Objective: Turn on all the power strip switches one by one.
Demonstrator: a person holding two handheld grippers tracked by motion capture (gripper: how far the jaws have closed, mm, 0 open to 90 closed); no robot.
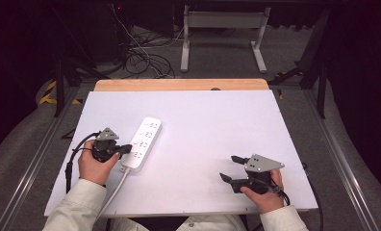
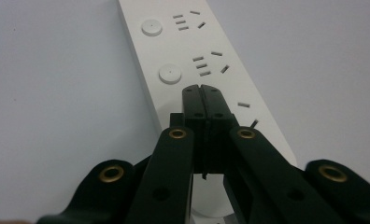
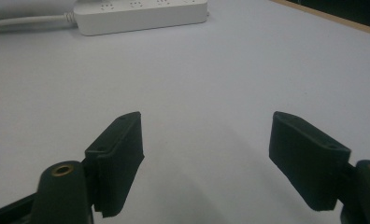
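Risk: closed tips may miss the round switch button [image 2: 169, 73] just ahead, landing on bare casing or a socket slot.
Cause: tips sit over the strip's middle, beside the button rather than on it.
Second risk: a sideways push could skid the light strip across the smooth white table [image 1: 217, 134].
Left gripper [image 2: 202, 93]: jaws pressed fully together, holding nothing, poised over the strip.
Right gripper [image 3: 206, 158]: jaws wide apart, empty, well apart from the strip.
Long white plastic power strip [image 1: 143, 143]: flat at table's left, angled; round buttons beside socket slots; white cord [image 1: 112, 195] trailing toward the near edge.

A lab: dark curtains, floor cables [image 1: 145, 60], rail-framed white table [image 1: 217, 120].
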